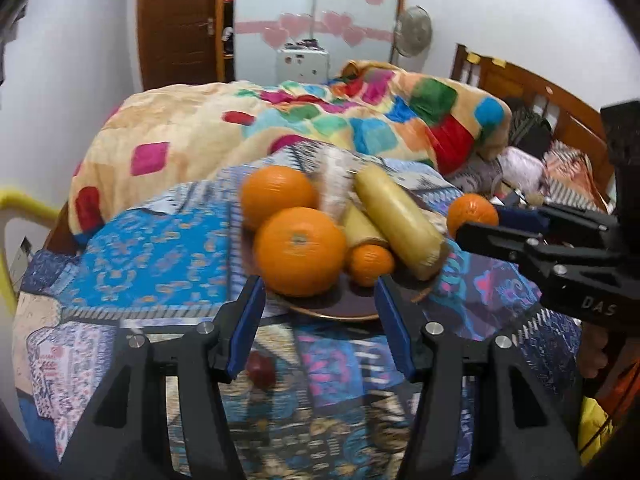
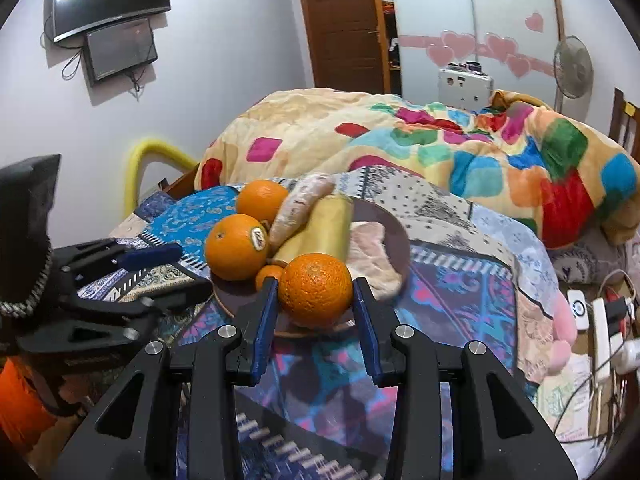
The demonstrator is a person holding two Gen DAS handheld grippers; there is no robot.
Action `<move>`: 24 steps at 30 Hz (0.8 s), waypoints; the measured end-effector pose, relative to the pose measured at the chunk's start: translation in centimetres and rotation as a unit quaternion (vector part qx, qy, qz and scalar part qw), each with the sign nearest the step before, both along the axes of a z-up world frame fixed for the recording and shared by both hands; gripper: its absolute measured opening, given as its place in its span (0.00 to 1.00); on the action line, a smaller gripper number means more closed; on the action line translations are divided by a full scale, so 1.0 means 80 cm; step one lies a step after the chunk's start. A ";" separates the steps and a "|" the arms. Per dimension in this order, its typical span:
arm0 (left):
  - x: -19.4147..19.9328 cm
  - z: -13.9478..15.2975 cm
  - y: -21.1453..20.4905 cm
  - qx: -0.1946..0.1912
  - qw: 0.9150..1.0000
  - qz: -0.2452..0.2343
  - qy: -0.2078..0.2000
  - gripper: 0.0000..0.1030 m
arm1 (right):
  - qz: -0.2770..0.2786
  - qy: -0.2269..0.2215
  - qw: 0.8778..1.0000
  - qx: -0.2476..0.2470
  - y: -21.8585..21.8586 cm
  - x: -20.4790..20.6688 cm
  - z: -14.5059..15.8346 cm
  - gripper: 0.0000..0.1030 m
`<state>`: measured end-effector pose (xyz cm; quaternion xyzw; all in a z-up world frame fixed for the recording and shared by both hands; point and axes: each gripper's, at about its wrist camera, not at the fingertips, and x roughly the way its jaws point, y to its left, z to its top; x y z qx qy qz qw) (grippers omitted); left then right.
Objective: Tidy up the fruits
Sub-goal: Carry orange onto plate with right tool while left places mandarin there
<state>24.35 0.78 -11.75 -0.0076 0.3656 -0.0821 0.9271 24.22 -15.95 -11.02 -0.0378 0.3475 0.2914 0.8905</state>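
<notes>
A brown plate (image 2: 390, 226) on the patterned bedcover holds two large oranges (image 2: 236, 252), a small orange (image 2: 269, 273), a yellow cylinder fruit (image 2: 320, 232) and a pale root (image 2: 298, 208). My right gripper (image 2: 314, 292) is shut on an orange (image 2: 316, 294) above the plate's near rim. It also shows at the right of the left wrist view (image 1: 472, 214). My left gripper (image 1: 320, 292) is open and empty in front of the plate (image 1: 340, 308), near a large orange (image 1: 300, 250). A small dark red fruit (image 1: 260, 368) lies on the cover under it.
A colourful blanket (image 2: 440, 148) is heaped behind the plate. A wooden headboard (image 1: 532, 92) stands at the right. Cables, chargers and a pink toy (image 2: 592, 320) lie to the right of the cover. A yellow chair frame (image 2: 140, 168) stands at the left.
</notes>
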 end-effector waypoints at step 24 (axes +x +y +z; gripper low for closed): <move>-0.004 -0.019 0.075 0.000 0.999 0.040 0.007 0.60 | 0.025 -0.013 0.999 -0.045 0.070 0.043 -0.005 0.39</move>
